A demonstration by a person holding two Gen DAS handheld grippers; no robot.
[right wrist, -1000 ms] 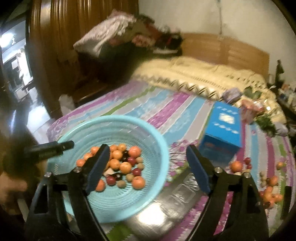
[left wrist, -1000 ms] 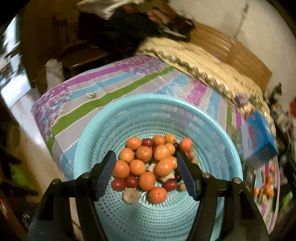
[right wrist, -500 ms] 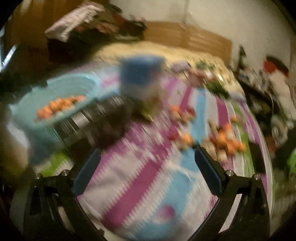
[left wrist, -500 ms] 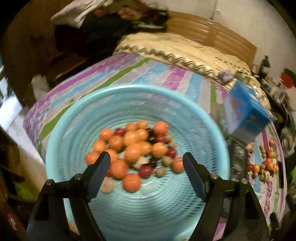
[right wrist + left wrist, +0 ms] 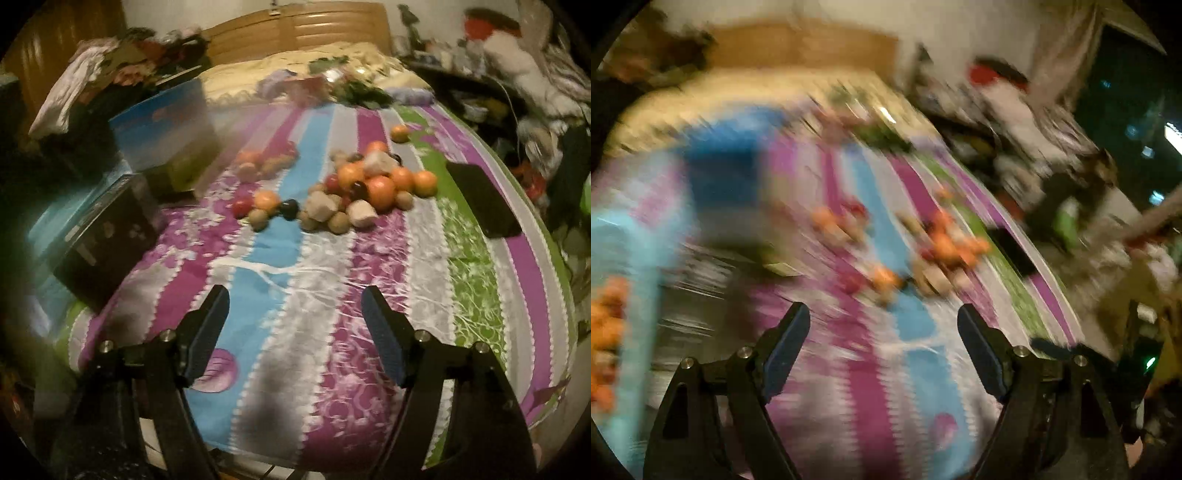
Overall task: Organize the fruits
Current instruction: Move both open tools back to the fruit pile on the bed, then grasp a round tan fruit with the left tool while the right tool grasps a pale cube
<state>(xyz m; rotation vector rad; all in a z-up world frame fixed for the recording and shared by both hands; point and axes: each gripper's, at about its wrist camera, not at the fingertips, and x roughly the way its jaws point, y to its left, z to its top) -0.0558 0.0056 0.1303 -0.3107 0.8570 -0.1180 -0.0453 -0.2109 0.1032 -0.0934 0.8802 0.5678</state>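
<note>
Right wrist view: we see fruits [image 5: 364,188] heaped mid-bedspread [image 5: 373,299], orange, dark red, tan, some pale chunks; smaller cluster [image 5: 258,162] beside blue box [image 5: 166,129]. Right gripper [image 5: 294,325] spread wide, holding nothing. Left view badly smeared: we make out basket [image 5: 639,236] at left edge, probably orange fruit [image 5: 605,325] inside. Left gripper [image 5: 882,343] also spread, bare.

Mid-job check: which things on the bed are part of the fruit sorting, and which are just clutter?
Job:
loose fruit pile
smaller fruit cluster
turquoise basket
left claw, open
right claw, open

Clutter:
blue box
black box
black phone
clothes heap
</note>
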